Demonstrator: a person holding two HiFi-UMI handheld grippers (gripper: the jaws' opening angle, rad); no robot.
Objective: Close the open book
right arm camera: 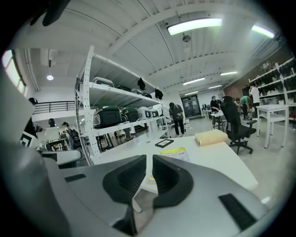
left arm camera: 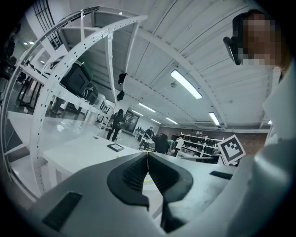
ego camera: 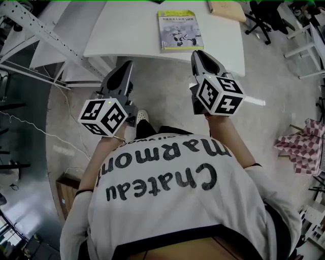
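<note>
Head view, toward 12 o'clock: shows the book (ego camera: 180, 30) flat on the white table (ego camera: 127, 30), close to the table's near edge, front cover up, no pages fanned or exposed. Reads as shut already, so the closing itself is judged done. Nothing more seems owed to the book, though cannot confirm from this height that the cover sits fully flush.

Long axis: runs 12 to 6, leaning a touch toward 11 and 5. Carries a yellow-green title band at the far end, so points head to 12, away from the person, foot to 6. Spine side not plainly made out; probably the 9 o'clock edge, going by the upright print.

Left gripper (ego camera: 125, 66): off the table, at about 7 o'clock of the book, well apart from it. Pads (left arm camera: 134, 173) pressed together in the left gripper view, nothing between them.

Right gripper (ego camera: 199, 54): at about 5 o'clock of the book, by the table's near edge, apart from the cover as far as can be told. Pads (right arm camera: 132, 178) closed to a thin slit in the right gripper view, gripping nothing, with the book lying beyond the tips.

Also on the table: tan box (ego camera: 227, 9) at 1 o'clock of the book, apart from it; small black flat item (right arm camera: 164, 143) past the book, kind unclear.
</note>
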